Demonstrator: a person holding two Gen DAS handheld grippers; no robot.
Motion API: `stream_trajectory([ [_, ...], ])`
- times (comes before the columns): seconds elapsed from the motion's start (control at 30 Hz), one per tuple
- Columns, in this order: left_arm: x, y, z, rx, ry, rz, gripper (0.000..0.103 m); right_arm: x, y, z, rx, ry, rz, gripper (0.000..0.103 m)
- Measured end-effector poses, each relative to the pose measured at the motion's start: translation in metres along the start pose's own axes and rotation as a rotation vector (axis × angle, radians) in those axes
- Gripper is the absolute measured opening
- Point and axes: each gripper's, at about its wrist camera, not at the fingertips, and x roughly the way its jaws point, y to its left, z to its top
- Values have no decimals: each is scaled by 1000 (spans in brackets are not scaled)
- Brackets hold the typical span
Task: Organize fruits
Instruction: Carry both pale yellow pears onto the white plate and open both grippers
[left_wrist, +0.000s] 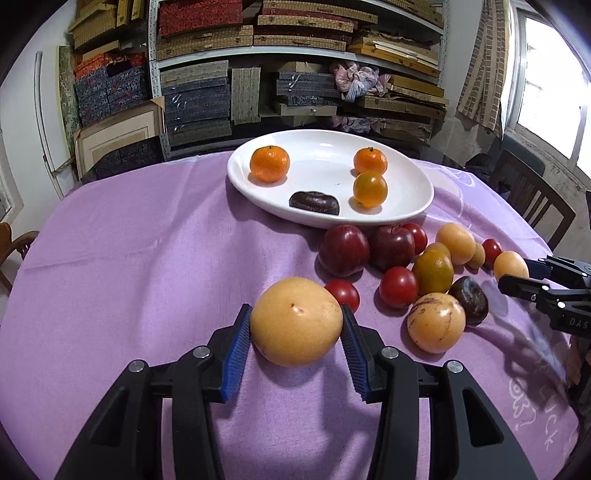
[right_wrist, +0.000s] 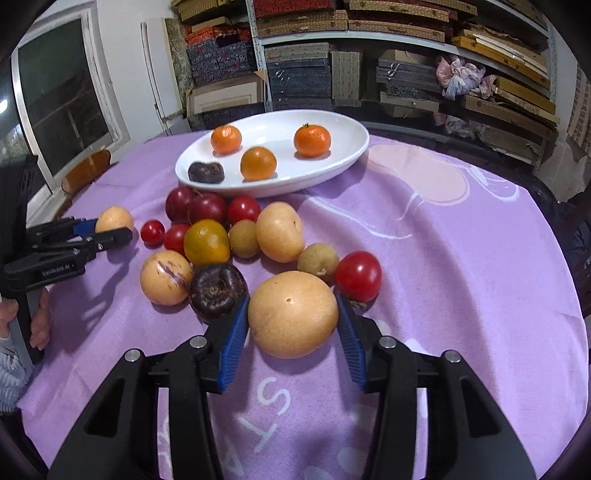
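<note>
In the left wrist view my left gripper (left_wrist: 295, 310) is shut on a large round yellow fruit (left_wrist: 295, 332), blue pads pressing on both of its sides. In the right wrist view my right gripper (right_wrist: 291, 299) is likewise shut on another round yellow fruit (right_wrist: 293, 325). Each gripper shows at the edge of the other's view: the right gripper (left_wrist: 513, 273) and the left gripper (right_wrist: 112, 229). A white oval plate (left_wrist: 406, 218) (right_wrist: 295, 190) at the far side holds three oranges and a dark brown fruit. Red plums (right_wrist: 207, 206), small tomatoes and yellow fruits lie in a cluster before it.
A purple cloth (left_wrist: 129, 258) covers the round table. Shelves stacked with boxes (left_wrist: 295, 74) stand behind it. A dark wooden chair (left_wrist: 532, 199) stands at the right edge. A person's hand (right_wrist: 40, 325) grips the left handle.
</note>
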Motion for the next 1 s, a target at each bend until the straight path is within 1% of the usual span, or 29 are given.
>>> stream_trajectory([
  [0.07,-6,1,23,13,-15,-1,47,-23,-4,28,-7,-61,-9,46],
  [0.1,-9,0,37,24,-36,16,47,-36,-4,46,-16,-100,-22,46],
  [0.13,-13,-1,55,36,-60,32,47,-49,-4,67,-30,-141,-36,46],
  [0.2,-18,0,89,32,-95,31,47,-64,-1,101,-47,-195,-49,46],
  [0.3,-11,-1,133,18,-115,20,47,-60,9,137,-84,-213,-66,46],
  [0.37,3,-5,156,16,-108,29,47,-36,17,151,-113,-184,-71,46],
  [0.47,43,-7,183,-2,-54,29,47,10,28,155,-151,-113,-75,46],
  [0.63,117,-4,196,-59,79,15,47,83,29,148,-168,8,-80,46],
  [0.77,154,-6,199,-82,148,1,47,112,19,146,-143,61,-77,46],
  [1.0,181,-10,201,-60,194,21,47,143,-3,137,-87,129,-72,46],
])
